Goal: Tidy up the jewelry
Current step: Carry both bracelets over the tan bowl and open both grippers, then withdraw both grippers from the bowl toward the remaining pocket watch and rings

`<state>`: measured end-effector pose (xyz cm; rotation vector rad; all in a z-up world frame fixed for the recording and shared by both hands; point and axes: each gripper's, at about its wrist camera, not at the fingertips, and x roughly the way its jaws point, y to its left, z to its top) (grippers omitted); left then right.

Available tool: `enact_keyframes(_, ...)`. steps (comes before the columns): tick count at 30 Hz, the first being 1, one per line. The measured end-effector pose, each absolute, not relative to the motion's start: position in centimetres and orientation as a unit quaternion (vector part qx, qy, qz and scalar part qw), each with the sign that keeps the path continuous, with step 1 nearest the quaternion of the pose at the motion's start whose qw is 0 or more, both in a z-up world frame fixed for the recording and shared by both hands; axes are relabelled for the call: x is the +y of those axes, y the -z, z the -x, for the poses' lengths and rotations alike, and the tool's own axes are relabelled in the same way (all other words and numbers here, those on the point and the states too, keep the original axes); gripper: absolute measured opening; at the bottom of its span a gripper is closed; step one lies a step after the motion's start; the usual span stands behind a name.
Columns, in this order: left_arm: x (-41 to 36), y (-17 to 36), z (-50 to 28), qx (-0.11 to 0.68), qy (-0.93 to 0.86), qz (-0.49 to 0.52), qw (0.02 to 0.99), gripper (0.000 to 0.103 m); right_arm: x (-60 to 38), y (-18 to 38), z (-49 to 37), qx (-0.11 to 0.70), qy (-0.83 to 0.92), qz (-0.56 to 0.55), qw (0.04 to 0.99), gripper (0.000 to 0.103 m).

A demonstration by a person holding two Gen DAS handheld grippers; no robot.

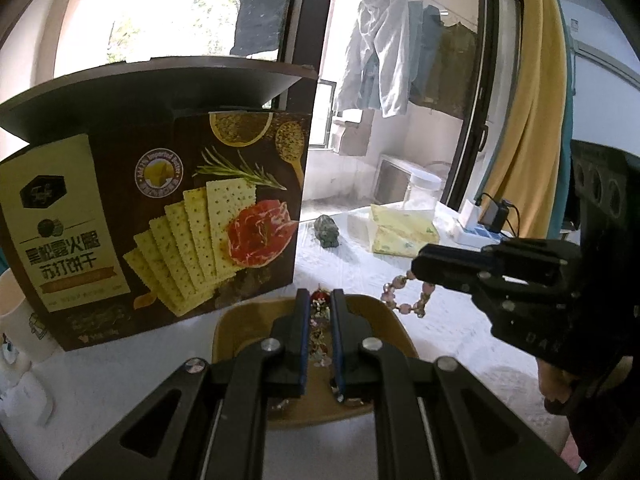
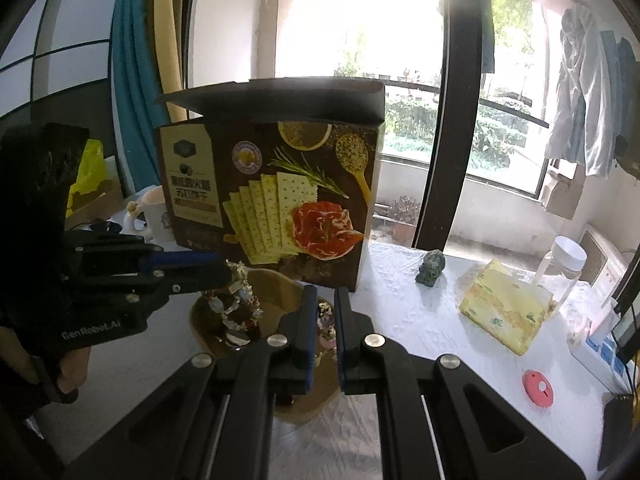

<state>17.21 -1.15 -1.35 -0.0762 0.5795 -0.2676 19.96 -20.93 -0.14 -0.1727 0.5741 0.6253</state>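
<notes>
A tan tray [image 1: 384,320] lies on the white table in front of an open cracker box [image 1: 160,216]. My left gripper [image 1: 320,300] is shut on a dangling beaded jewelry piece [image 1: 319,332] above the tray. In the right wrist view this piece [image 2: 236,308] hangs from the left gripper [image 2: 224,268] over the tray [image 2: 280,284]. My right gripper [image 2: 325,300] is shut on a pink bead bracelet [image 2: 326,324]. In the left wrist view the bracelet [image 1: 404,300] hangs from the right gripper [image 1: 416,268], right of the tray.
The cracker box [image 2: 272,192] stands behind the tray with its lid up. A small green figurine [image 2: 430,268], a yellow packet [image 2: 504,308], a clear jar [image 2: 560,268] and a pink disc [image 2: 538,388] lie to the right. A white mug [image 2: 158,216] stands at left.
</notes>
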Motion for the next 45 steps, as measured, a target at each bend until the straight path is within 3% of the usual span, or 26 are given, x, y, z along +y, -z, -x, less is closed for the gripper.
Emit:
enact_keyframes(6, -0.9, 2.2, -18.7, 0.3, 0.117, 0.041, 0.946, 0.013, -20.3, 0.8, -21.5, 0.281, -0.306, 0.08, 0.906, 0.007)
enact_keyframes(7, -0.9, 2.3, -18.9, 0.303, 0.115, 0.041, 0.945, 0.017, -20.1, 1.0, -21.8, 0.283, -0.306, 0.078, 0.906, 0.008)
enact_keyframes(10, -0.8, 2.4, -18.8, 0.302, 0.109, 0.039, 0.946, 0.047, -19.8, 1.4, -22.5, 0.29, -0.303, 0.078, 0.905, 0.008)
enact_keyframes(12, -0.7, 2.3, -18.7, 0.3, 0.11, 0.04, 0.947, 0.054, -19.6, 1.6, -22.8, 0.292, -0.298, 0.08, 0.905, 0.008)
enact_keyframes(23, -0.1, 1.4, -16.7, 0.289, 0.109, 0.053, 0.95, 0.054, -20.2, 1.3, -21.6, 0.295, -0.289, 0.074, 0.908, 0.029)
enact_keyframes(45, 0.4, 2.8, -7.7, 0.293, 0.056, 0.052, 0.953, 0.054, -22.2, 2.0, -13.9, 0.318, -0.283, 0.086, 0.901, 0.035)
